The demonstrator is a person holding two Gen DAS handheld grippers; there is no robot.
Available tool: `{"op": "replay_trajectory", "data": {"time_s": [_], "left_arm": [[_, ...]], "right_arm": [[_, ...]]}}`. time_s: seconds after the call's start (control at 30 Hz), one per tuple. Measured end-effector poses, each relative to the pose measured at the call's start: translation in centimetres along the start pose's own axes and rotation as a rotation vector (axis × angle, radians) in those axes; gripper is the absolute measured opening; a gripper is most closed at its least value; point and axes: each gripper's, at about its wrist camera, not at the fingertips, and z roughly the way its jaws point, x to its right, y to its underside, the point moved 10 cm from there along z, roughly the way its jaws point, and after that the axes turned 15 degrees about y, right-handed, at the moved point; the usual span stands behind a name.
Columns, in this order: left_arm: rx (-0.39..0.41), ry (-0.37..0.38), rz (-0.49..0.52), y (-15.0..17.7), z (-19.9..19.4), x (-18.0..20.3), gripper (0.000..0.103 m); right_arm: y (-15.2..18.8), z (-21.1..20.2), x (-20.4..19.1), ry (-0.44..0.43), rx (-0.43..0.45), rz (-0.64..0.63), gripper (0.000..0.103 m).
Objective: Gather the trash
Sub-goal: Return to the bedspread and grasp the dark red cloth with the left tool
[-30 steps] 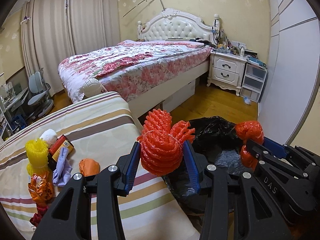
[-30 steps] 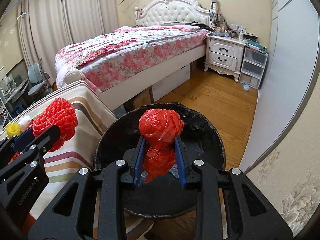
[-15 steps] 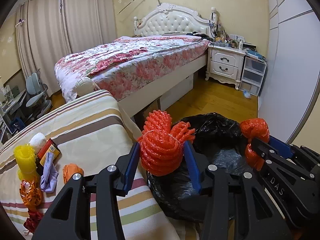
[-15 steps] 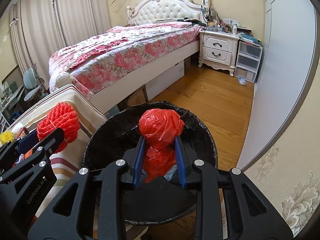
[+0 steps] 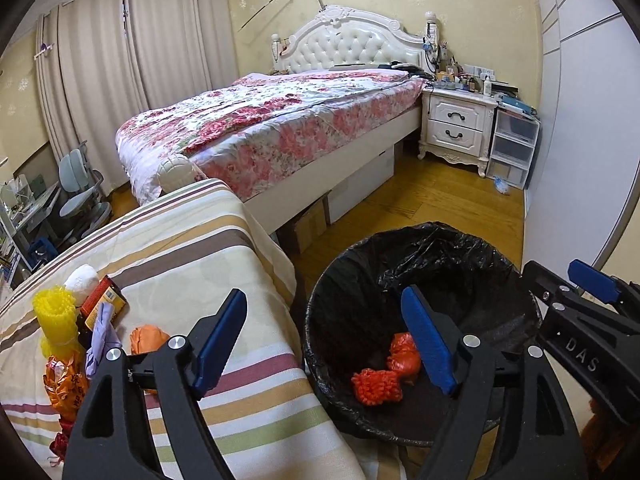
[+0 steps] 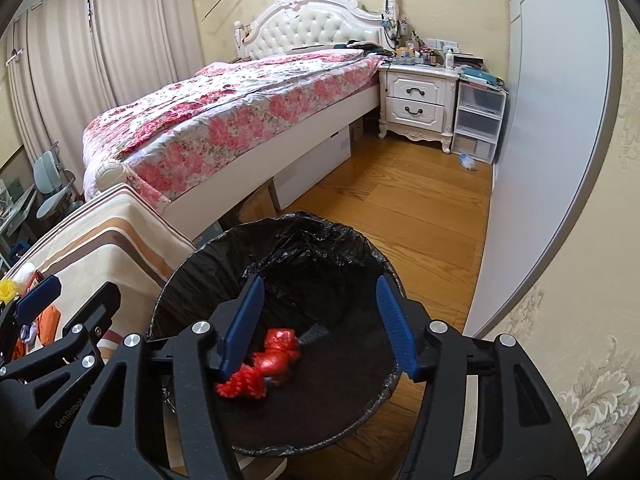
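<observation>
A round bin with a black liner (image 5: 472,248) (image 6: 328,232) stands on the wood floor beside the striped table. In its bottom lie an orange-red foam net (image 5: 376,386) (image 6: 242,386) and a crumpled red plastic bag (image 5: 402,354) (image 6: 280,354). My left gripper (image 5: 324,340) is open and empty, above the bin's left rim. My right gripper (image 6: 318,324) is open and empty over the bin's middle; it shows in the left wrist view (image 5: 592,312). More trash sits on the table: a yellow foam net (image 5: 54,316), a purple scrap (image 5: 100,332), an orange wad (image 5: 148,338), an orange wrapper (image 5: 66,388).
The striped tablecloth (image 5: 180,248) covers the table left of the bin. A bed with a floral cover (image 5: 280,120) lies behind. A white nightstand (image 5: 460,128) and plastic drawers (image 5: 514,148) stand at the back right. A white wardrobe (image 5: 580,120) runs along the right.
Both grippers opened. The foam net dropped from the left gripper and the red bag from the right gripper into the bin, where they now lie.
</observation>
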Motion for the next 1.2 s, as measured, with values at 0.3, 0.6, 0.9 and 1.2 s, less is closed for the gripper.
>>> {"op": "replay_trajectory", "data": {"time_s": [0.3,0.6,0.9,1.2], "left_arm": [[0.013,-0.040,-0.009,0.5,-2.1,-1.9,0.077],[0.008,-0.089,-0.062,2.7,-5.4,-5.5,0.077],[0.000,-0.164,-0.106,5.9,-9.1,-9.3,0.077],[0.004,-0.231,-0.157,8.5,-12.6,-12.8,0.077]], "right_arm": [[1.1,-0.8,-0.4,0.000,-0.009,-0.015,0.067],[3.3,-2.8,-3.6,-0.063,-0.031,-0.067,0.068],[5.9,-6.0,-8.0,-0.151,-0.039,-0.136,0.068],[7.9,-8.7,-11.5,-0.212,-0.034,-0.207,0.069]]}}
